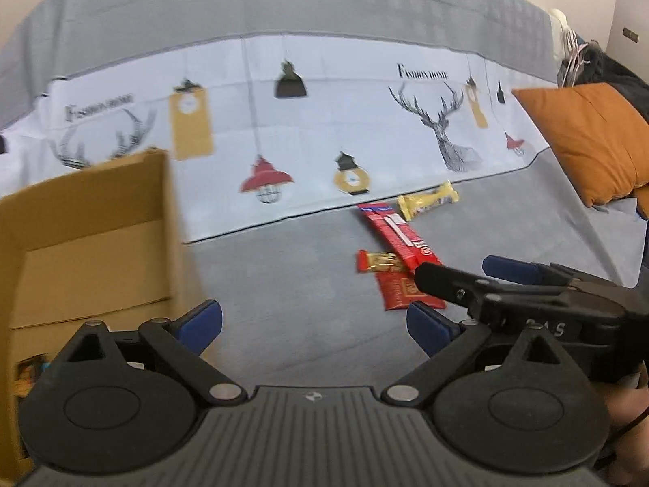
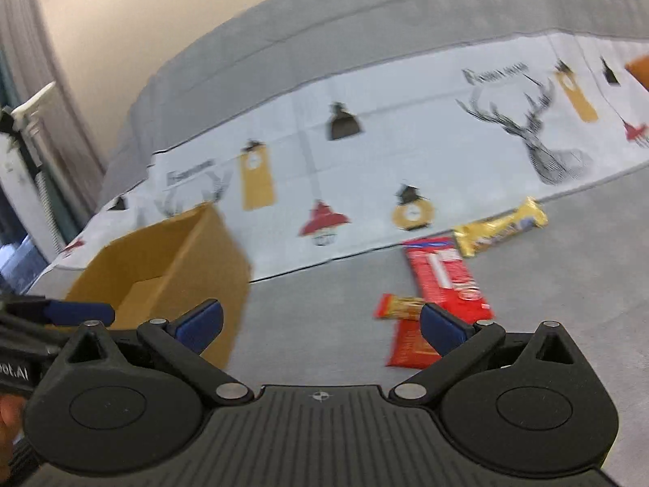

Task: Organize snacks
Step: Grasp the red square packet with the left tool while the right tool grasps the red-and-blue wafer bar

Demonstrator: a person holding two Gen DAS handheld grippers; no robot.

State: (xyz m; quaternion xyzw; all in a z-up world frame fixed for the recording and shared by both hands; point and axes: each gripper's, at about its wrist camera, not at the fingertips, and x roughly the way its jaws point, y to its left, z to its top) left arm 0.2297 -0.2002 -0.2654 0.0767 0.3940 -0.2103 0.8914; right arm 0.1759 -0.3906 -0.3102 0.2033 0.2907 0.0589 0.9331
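Several snack bars lie on a grey sofa seat: a yellow bar (image 1: 428, 201) (image 2: 499, 227), a long red bar (image 1: 395, 235) (image 2: 446, 280), a small red-and-gold bar (image 1: 379, 261) (image 2: 399, 306), and a red packet (image 1: 401, 290) (image 2: 409, 345) nearest. An open cardboard box (image 1: 93, 239) (image 2: 162, 268) stands at the left. My left gripper (image 1: 314, 324) is open and empty, beside the box. My right gripper (image 2: 320, 324) is open and empty, just short of the red packet; it also shows in the left wrist view (image 1: 454, 284).
A white cloth printed with deer and lamps (image 1: 324, 121) (image 2: 405, 154) covers the sofa back. An orange cushion (image 1: 588, 138) lies at the right. Something colourful sits in the box's bottom corner (image 1: 28, 369).
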